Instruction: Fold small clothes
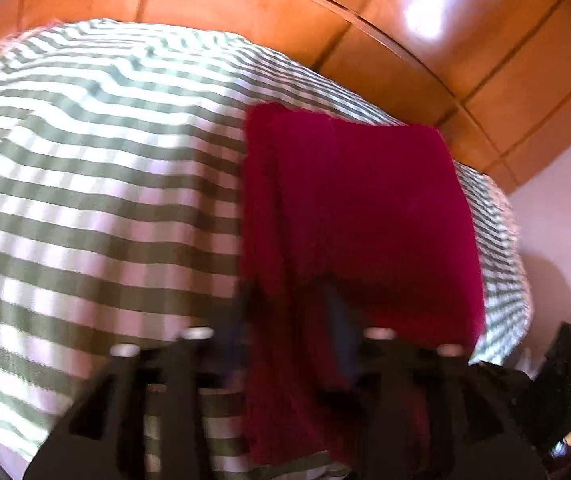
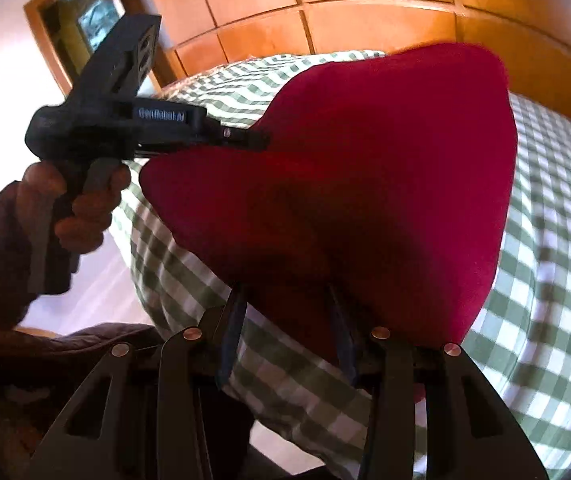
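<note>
A dark red cloth is held up above the bed between my two grippers and hangs over the checked cover. My left gripper pinches its left edge; in its own view the left gripper has red cloth between its fingers. My right gripper has the cloth's near edge draped between and over its fingers, which stand a little apart. The fingertips are partly hidden by fabric.
The bed carries a green and white checked cover. A wooden panelled wardrobe stands behind it. A framed mirror hangs on the white wall at left. A dark object sits at the bed's right.
</note>
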`<move>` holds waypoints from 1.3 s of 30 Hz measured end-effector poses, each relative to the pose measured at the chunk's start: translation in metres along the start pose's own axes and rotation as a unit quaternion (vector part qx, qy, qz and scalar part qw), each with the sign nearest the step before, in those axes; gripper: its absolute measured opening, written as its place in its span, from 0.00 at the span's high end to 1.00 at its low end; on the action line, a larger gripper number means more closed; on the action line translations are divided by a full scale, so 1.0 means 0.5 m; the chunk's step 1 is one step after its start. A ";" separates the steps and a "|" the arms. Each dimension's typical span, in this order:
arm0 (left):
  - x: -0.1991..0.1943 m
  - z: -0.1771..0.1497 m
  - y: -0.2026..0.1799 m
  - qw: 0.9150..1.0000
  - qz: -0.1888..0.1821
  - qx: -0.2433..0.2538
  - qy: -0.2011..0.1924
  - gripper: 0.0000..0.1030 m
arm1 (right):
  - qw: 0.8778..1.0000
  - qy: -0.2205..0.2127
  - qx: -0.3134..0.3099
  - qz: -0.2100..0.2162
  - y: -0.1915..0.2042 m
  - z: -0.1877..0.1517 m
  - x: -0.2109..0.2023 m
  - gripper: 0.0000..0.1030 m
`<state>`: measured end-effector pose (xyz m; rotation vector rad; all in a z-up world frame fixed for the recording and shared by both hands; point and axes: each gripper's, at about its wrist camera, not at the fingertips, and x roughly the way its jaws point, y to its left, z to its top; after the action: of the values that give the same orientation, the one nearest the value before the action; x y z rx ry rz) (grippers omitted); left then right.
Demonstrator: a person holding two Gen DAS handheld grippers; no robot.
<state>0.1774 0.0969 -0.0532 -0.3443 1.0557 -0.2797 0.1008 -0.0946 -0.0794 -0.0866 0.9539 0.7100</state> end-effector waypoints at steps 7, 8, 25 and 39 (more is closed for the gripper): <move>-0.035 0.009 -0.012 1.000 0.000 0.000 -0.017 0.30 | 0.998 -0.010 0.031 0.054 -0.037 0.037 -0.090 0.60; -0.037 0.010 -0.019 1.000 -0.002 -0.004 -0.020 0.27 | 0.997 -0.027 0.045 0.054 -0.053 0.050 -0.114 0.60; 0.008 -0.020 -0.050 0.997 0.062 0.046 -0.032 0.23 | 0.985 -0.010 0.124 -0.118 -0.197 0.232 0.059 0.58; 0.001 -0.032 -0.054 0.996 0.061 0.047 -0.044 0.22 | 0.985 -0.038 0.117 -0.121 -0.196 0.218 0.091 0.50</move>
<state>0.1620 0.0699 -0.0499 -0.2045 0.9691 -0.2018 0.2536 -0.1066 -0.0726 0.0319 0.9289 0.3725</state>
